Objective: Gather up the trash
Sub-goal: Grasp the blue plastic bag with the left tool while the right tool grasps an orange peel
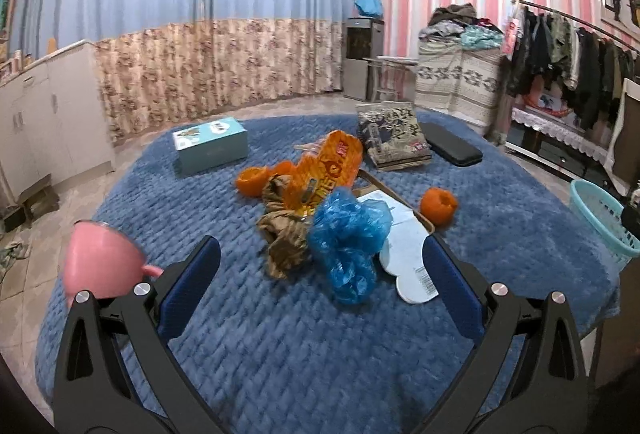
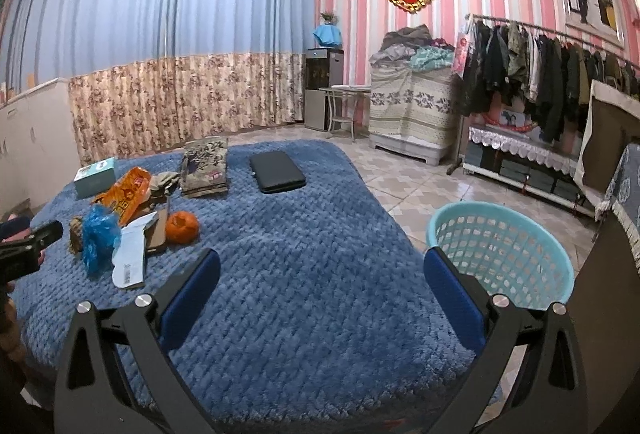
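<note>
Left hand-held gripper (image 1: 320,282) spread wide above a blue quilted table (image 1: 280,354), pinching nothing. Just ahead of it, a trash heap: crumpled blue plastic bag (image 1: 348,234), brown paper wad (image 1: 282,234), orange snack wrapper (image 1: 324,169), white labelled mailer (image 1: 408,262) over a cardboard piece (image 1: 380,185), orange peels at left (image 1: 252,179) and right (image 1: 439,205). Seen fully only from the left wrist: pink cup (image 1: 100,262) at the table's near-left edge.

Right hand-held gripper (image 2: 320,282) likewise spread and empty, over bare quilt. Shown whole only from the right wrist: turquoise laundry basket (image 2: 500,254) on the tiled floor (image 2: 420,185), just beside the table's right edge. Farther back, teal box (image 2: 94,177), folded patterned cloth (image 2: 204,165), black case (image 2: 277,171).
</note>
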Demonstrator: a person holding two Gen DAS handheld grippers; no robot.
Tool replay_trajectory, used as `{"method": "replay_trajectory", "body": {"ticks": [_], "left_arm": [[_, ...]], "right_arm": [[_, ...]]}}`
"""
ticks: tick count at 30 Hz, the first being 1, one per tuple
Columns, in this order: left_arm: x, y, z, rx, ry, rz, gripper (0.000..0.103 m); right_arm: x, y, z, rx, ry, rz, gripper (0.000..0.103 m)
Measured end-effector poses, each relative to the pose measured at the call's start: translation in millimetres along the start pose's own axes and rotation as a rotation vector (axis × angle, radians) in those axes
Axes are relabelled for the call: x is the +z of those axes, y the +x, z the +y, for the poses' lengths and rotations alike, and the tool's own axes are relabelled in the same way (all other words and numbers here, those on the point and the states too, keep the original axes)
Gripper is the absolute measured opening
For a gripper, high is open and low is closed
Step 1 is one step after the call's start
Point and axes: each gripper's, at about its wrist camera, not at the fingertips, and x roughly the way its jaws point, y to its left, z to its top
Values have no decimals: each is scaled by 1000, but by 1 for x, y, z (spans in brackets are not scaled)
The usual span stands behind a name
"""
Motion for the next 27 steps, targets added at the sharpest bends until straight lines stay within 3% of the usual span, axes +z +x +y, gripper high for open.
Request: {"method": "replay_trajectory", "body": {"ticks": [5,9,14,16,19,27], "left_arm": [[9,19,-7,-25,13,15,95],[16,44,-12,-54,23,47,82],[14,70,-16,-72,27,115,57],[12,77,-18,-75,40,143,33],[15,78,-13,-88,25,155,23],[49,36,21,-137,-72,62,20]], "right_arm": [[9,16,-4,-2,24,26,99],[17,28,-2,-33,19,50,99],[16,38,-1,-62,11,90,99],[15,41,0,-51,2,107,99],[15,47,7,-28,-12,123,99],[14,77,69,61,-161,173,99]]}}
